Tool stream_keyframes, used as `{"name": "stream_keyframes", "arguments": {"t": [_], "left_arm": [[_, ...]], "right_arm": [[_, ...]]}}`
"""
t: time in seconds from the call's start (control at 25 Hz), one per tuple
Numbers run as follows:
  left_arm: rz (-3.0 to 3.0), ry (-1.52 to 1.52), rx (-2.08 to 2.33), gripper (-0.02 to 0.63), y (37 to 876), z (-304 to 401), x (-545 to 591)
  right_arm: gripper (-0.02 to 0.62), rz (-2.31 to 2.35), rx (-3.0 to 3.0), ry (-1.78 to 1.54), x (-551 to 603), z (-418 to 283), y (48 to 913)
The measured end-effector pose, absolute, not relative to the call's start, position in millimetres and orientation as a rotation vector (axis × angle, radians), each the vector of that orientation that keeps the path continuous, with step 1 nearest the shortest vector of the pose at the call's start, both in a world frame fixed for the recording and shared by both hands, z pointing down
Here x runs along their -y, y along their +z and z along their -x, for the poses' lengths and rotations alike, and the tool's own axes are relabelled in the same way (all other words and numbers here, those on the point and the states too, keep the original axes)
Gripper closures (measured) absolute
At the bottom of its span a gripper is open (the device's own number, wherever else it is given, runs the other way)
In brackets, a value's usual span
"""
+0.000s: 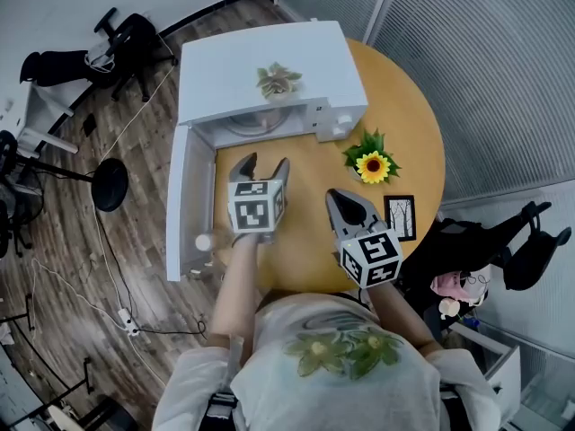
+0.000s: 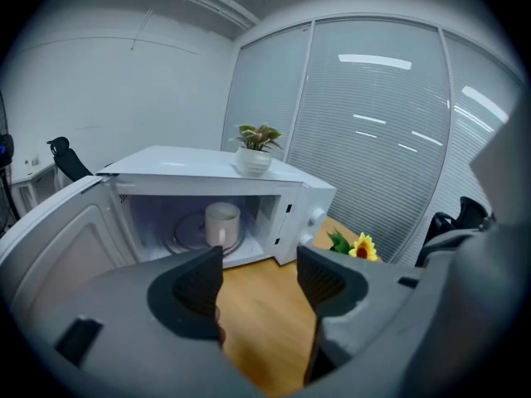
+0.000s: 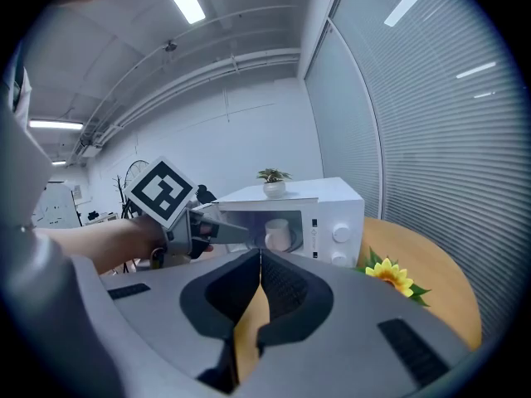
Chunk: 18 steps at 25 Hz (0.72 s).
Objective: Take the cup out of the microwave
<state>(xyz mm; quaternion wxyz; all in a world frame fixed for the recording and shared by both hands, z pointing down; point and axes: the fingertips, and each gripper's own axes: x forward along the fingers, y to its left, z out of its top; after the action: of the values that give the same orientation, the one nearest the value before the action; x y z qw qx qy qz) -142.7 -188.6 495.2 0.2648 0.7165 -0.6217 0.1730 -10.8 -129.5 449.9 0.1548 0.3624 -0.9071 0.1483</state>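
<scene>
A white cup (image 2: 222, 222) stands upright on the glass turntable inside the white microwave (image 2: 207, 168), whose door (image 2: 58, 239) hangs open to the left. My left gripper (image 2: 259, 268) is open and empty, held over the table a short way in front of the oven's mouth and pointing at the cup. In the head view the left gripper (image 1: 265, 162) sits just before the microwave (image 1: 260, 52), and the oven's roof hides the cup. My right gripper (image 1: 334, 196) is shut with nothing in it, further back and to the right. The right gripper view also shows the cup (image 3: 278, 235).
A small potted plant (image 1: 277, 81) sits on top of the microwave. On the round wooden table (image 1: 409, 106) a sunflower decoration (image 1: 372, 164) and a small picture frame (image 1: 400, 216) lie right of the grippers. The open door (image 1: 184, 205) juts out at the left. Office chairs stand around.
</scene>
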Motion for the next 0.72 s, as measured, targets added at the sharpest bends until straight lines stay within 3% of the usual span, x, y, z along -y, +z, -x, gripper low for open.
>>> {"name": "stream_keyframes", "arguments": {"t": [0.72], "left_arm": [[-1.847, 0.537, 1.658, 0.344, 541, 170, 263]], "right_arm": [[0.578, -1.102, 2.554, 0.461, 152, 21, 470]]}}
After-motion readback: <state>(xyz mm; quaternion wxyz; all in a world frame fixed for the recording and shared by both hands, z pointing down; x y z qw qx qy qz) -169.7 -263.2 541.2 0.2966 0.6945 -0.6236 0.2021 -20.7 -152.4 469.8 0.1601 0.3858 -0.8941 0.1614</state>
